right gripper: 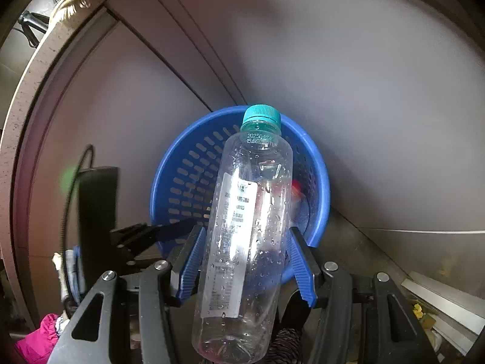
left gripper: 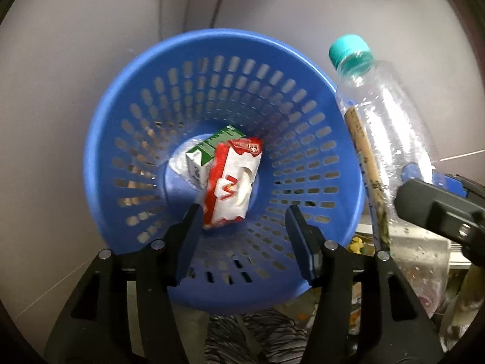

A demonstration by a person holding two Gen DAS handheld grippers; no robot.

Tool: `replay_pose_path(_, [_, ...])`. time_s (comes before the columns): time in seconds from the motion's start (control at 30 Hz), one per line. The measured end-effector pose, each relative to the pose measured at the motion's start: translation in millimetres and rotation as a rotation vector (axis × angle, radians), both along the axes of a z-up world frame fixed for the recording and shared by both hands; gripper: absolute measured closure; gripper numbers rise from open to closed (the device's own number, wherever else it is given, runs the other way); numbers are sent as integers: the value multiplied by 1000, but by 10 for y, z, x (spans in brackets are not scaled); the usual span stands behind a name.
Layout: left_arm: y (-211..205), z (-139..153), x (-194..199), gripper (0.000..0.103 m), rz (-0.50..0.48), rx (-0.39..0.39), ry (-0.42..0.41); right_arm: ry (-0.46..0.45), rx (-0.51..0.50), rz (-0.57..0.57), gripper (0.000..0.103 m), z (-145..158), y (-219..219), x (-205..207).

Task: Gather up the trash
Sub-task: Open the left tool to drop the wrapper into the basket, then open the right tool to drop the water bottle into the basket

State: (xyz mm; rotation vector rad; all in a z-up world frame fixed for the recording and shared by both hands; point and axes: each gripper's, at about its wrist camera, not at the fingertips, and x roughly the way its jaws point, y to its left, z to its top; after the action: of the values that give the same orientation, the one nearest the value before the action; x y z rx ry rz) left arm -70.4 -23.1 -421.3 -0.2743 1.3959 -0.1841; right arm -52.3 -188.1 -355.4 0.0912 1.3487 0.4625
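Trash partly collected: a red packet point(left gripper: 232, 182) and green carton point(left gripper: 209, 154) lie in the blue basket point(left gripper: 121, 115). Left claw point(left gripper: 242, 233) gapes empty; right claw point(right gripper: 244, 261) grips the bottle point(right gripper: 245, 227), not yet dropped in.

The left gripper point(left gripper: 242, 230) is held with its blue-padded jaws spread apart and nothing clasped between them, pointed forward and downward. The right gripper point(right gripper: 245, 261) is held to its right, its jaws closed against the two sides of a clear bottle point(right gripper: 245, 227), which is carried nearly upright, cap far.
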Motion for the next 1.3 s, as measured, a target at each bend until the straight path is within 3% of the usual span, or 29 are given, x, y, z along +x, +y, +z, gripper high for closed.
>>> replay_pose_path(0.33, [238, 26, -89, 46, 47, 10, 8, 68, -8, 7, 44, -197, 100, 121])
replay_pose_path(0.77, [269, 227, -112, 46, 57, 25, 2, 79, -9, -13, 43, -82, -2, 162])
replay_pose_path(1.03, [208, 651, -134, 46, 53, 45, -37, 51, 8, -25, 43, 327, -74, 69])
replay_pose_path(1.3, [181, 1301, -186, 46, 42, 77, -112, -6, 33, -28, 40, 932, -144, -67])
